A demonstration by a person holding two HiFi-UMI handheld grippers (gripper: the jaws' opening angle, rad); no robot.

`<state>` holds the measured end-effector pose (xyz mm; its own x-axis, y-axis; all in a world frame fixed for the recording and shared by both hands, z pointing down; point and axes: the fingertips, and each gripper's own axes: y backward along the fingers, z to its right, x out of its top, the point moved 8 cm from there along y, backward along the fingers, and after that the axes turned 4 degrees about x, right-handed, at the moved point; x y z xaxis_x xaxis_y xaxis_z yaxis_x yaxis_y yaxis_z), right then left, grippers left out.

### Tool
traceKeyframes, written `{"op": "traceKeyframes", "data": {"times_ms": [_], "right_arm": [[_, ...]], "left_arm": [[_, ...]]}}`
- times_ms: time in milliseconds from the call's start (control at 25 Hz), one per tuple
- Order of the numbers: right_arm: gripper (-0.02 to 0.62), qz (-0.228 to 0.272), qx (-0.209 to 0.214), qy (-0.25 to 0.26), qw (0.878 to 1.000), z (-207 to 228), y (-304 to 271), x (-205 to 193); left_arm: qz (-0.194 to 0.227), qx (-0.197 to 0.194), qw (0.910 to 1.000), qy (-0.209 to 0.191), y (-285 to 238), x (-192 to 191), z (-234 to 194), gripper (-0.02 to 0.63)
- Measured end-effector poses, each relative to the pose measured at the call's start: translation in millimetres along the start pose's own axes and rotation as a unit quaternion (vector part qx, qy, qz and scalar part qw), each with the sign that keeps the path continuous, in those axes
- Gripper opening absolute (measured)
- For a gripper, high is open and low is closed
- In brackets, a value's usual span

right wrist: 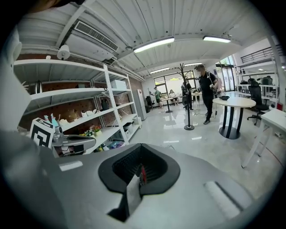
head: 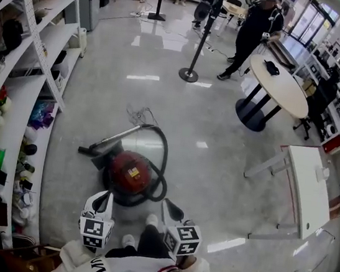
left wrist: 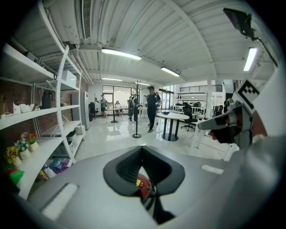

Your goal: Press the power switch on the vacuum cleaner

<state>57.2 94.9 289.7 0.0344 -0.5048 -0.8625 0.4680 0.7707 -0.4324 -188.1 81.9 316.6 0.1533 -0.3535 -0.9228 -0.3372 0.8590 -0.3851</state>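
1. Jaws of the left gripper (head: 106, 194) (left wrist: 142, 174) meet at the tips and hold nothing. Through the thin gap behind the tips I see the red vacuum (left wrist: 144, 186).
2. Right gripper (head: 165, 201) (right wrist: 141, 169): jaws likewise closed to a slit and empty, with only a red sliver of the vacuum (right wrist: 142, 174) showing through it.
3. Both grippers sit at the bottom centre of the head view, side by side but apart, pointing up the frame. Neither touches the vacuum (head: 130, 172).
4. That vacuum lies on the floor (head: 221, 127) at centre frame, just above the two jaw tips, between them and slightly nearer the left one. It is a round red body with a yellow label on top; I can't pick out the switch.
5. A black hose (head: 164, 156) curls round the upper and right side of the body. A dark wand (head: 97, 148) lies at its upper left, and a thin cord (head: 139, 116) is bunched on the floor above.
6. White shelves (head: 44, 45) run down the left edge of the head view, loaded with small items.
7. Upper right: a round tabletop (head: 284, 85) with a person (head: 258, 25) standing beside it, and a pole stand (head: 189, 72) to their left.
8. A white table (head: 307, 189) stands at the right edge.
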Motion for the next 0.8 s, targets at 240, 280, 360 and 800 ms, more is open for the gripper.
{"op": "traceKeyframes", "data": {"times_ms": [240,280,360,800], "right_arm": [[0.000,-0.009,0.015,-0.010,1.000,21,-20,4],[0.000,-0.012,0.019,-0.011,1.000,25,-23,4],[0.000,-0.017,0.024,-0.014,0.999,32,-29,5],[0.000,-0.049,0.045,-0.020,0.998,60,-76,-1]], "left_arm": [[-0.017,0.013,0.9998,0.000,-20,-1,5,0.000],[-0.021,0.014,0.9997,-0.001,-23,0,6,0.000],[-0.029,0.016,0.9995,-0.002,-31,0,9,0.000],[-0.065,0.030,0.9974,0.004,-65,-14,7,0.000]]}}
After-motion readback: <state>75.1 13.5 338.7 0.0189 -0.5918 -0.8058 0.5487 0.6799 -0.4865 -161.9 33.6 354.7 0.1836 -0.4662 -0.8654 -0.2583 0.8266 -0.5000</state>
